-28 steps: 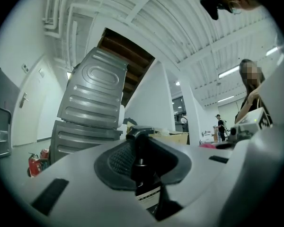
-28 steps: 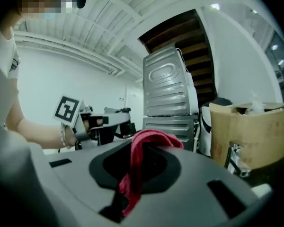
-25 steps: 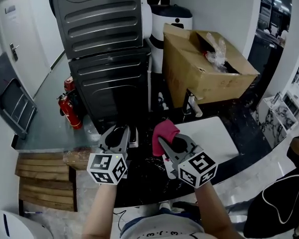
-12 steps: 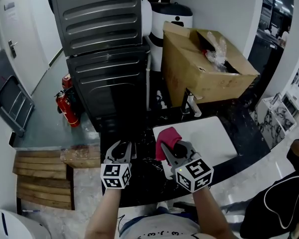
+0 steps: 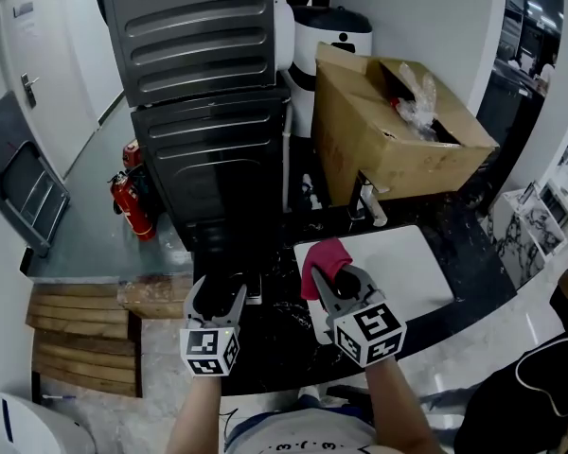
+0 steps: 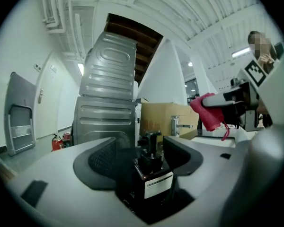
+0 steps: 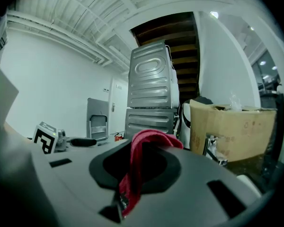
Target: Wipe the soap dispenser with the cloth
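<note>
A dark soap dispenser with a white label and a black pump stands between the jaws of my left gripper. Those jaws are opening, and a gap shows on each side of the bottle. In the head view the left gripper sits low over the black counter, where the dark bottle is hard to make out. My right gripper is shut on a pink cloth at the sink's left edge. In the right gripper view the cloth hangs folded between the jaws. The left gripper view shows the cloth up at the right.
A white sink basin with a chrome faucet lies to the right. Behind it stands an open cardboard box. Two stacked grey machines rise straight ahead. A fire extinguisher and wooden steps are at the left.
My left gripper has sunk toward the counter and its jaws have spread wide from around the dispenser. The right gripper with the cloth has hardly shifted.
</note>
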